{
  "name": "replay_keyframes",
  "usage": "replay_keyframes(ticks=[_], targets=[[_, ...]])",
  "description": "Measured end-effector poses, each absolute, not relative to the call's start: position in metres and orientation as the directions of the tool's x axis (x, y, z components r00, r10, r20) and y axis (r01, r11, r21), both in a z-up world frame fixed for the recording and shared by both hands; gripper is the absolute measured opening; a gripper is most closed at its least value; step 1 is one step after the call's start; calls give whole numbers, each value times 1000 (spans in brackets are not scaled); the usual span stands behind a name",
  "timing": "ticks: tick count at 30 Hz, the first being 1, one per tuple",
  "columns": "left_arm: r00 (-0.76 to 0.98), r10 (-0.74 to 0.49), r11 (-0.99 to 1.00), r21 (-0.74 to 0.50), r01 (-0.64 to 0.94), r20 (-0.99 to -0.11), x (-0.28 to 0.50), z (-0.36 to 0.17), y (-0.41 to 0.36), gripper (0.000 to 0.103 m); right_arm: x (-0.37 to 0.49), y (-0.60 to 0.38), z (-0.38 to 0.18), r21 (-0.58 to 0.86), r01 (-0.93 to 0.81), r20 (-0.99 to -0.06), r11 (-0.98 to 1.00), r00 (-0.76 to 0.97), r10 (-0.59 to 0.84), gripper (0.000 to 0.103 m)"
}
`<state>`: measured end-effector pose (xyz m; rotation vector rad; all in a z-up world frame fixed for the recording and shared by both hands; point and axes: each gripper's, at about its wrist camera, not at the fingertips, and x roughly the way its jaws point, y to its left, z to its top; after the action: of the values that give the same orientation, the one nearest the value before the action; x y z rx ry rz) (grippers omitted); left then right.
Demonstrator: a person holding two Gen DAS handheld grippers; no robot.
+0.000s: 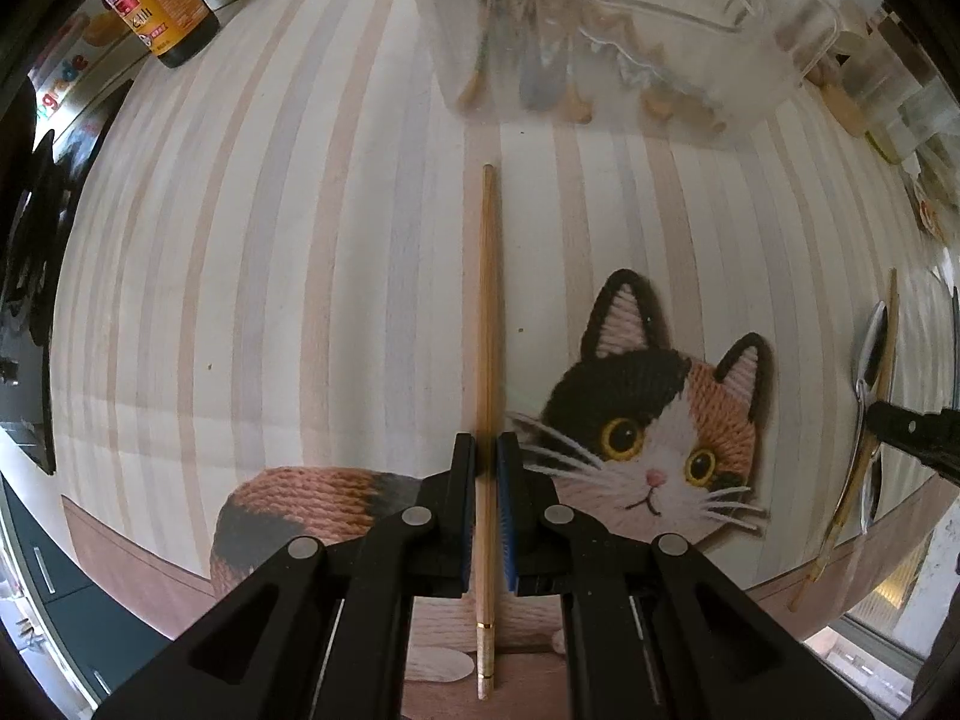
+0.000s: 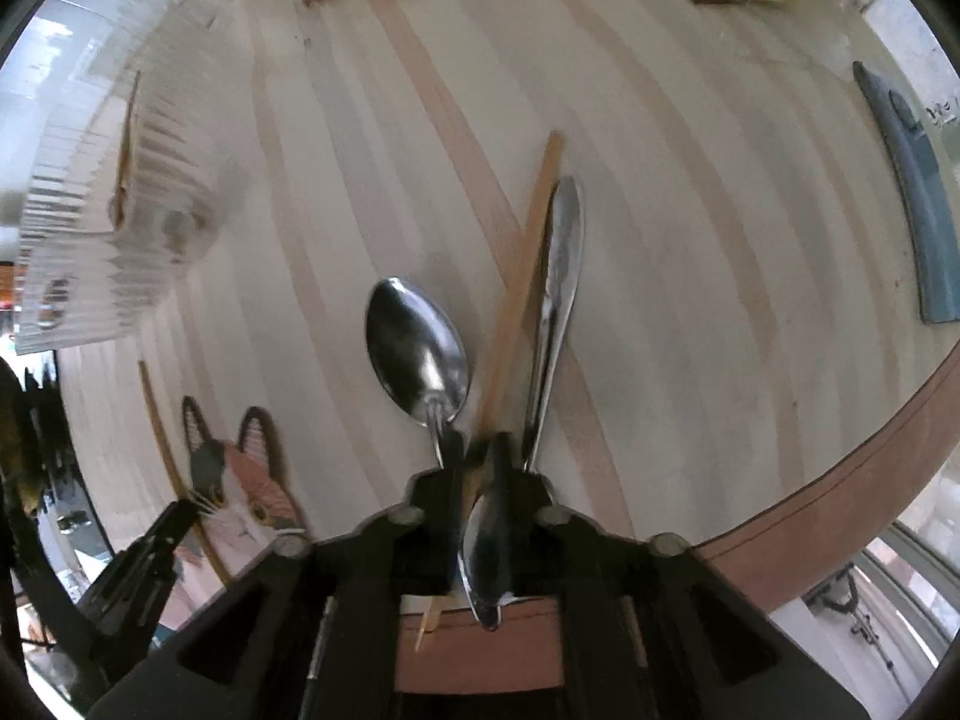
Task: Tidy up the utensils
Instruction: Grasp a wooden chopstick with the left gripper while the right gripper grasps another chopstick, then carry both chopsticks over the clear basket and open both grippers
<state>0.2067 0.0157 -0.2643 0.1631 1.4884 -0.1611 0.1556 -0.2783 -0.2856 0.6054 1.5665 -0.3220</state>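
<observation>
Left claw [image 1: 486,456] pinches one chopstick [image 1: 487,324] — aimed at the bin [image 1: 600,60]; right claw [image 2: 477,456] clamps crowded spoons [image 2: 420,348] — one may slip.

Two chopsticks [image 1: 487,396] [image 2: 521,294]; two spoons [image 2: 417,351] [image 2: 555,324]; one container [image 1: 606,30]

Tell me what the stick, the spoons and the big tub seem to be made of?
The chopstick looks like pale wood or bamboo, matte, with a gold band near one end. The spoons look like polished steel, mirror-bright with reflections. The tub seems frosted translucent plastic: utensils show blurred through its wall.
</observation>
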Motion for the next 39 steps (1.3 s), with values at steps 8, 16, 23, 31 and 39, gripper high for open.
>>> replay_keyframes(ticks=[8,16,23,31,39], targets=[[73,-12,978,4,207,-997,209,-267,12,5,154,-280,-272,126,556,-992,822,45,122,7],[73,-9,976,7,216,-997,209,-268,12,5,152,-261,-225,201,476,-978,856,143,150,7],[68,-10,976,5,218,-998,208,-270,6,5,170,-208,-261,117,325,-993,939,59,103,7],[62,-16,975,-2,222,-998,210,-269,9,5,174,-187,-281,-12,220,-1000,975,11,-15,7],[57,-9,974,4,227,-998,211,-270,8,5,181,-167,-295,-54,197,-999,979,-5,-54,8]])
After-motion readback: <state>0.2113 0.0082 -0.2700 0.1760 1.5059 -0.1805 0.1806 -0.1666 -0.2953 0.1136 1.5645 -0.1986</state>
